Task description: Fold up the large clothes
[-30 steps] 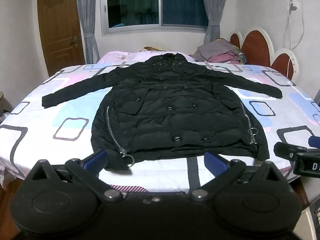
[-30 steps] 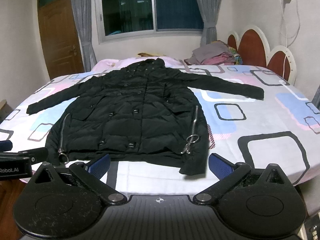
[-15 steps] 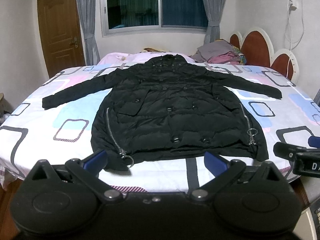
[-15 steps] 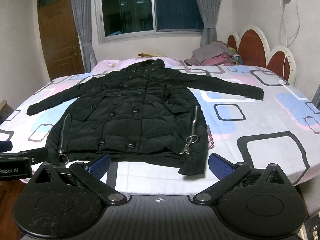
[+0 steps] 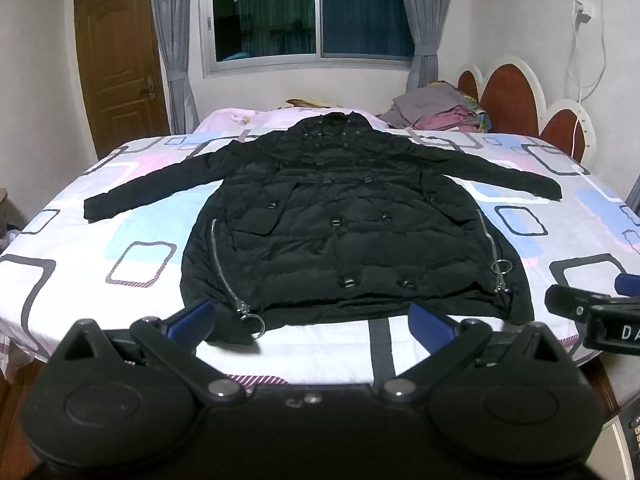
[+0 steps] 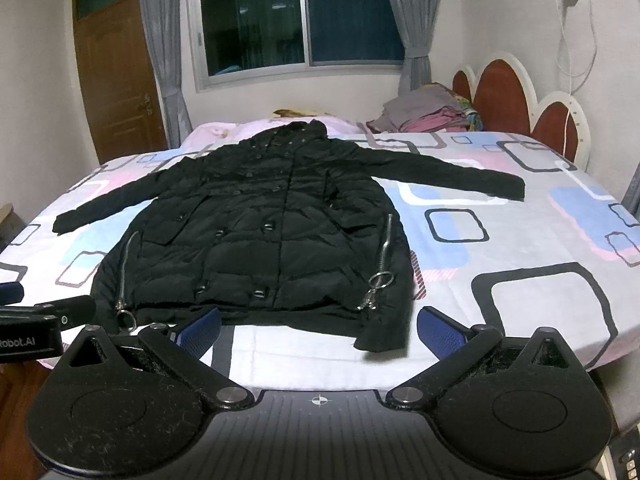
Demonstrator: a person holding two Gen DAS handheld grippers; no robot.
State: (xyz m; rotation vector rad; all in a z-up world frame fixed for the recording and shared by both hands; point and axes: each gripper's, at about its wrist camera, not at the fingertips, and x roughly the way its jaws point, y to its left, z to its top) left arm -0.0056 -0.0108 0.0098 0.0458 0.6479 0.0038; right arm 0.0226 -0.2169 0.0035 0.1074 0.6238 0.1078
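We hold the left gripper (image 5: 310, 320) and right gripper (image 6: 318, 326) spread wide, gripping nothing, at the near bed edge; the black padded coat (image 5: 344, 232) lies flat, sleeves outstretched, on the patterned bedsheet (image 6: 520, 240).

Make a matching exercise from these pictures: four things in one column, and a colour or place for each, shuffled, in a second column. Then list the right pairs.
Things:
1. coat
2. pile of clothes
3. door
4. left gripper

Places or states:
A. brown wood, in the far left corner of the room
B. heaped at the far right of the bed, by the headboard
C. open, at the near edge of the bed, short of the hem
D. black, spread flat on the bed with both sleeves out

Pairs: 1-D, 2-B, 3-A, 4-C
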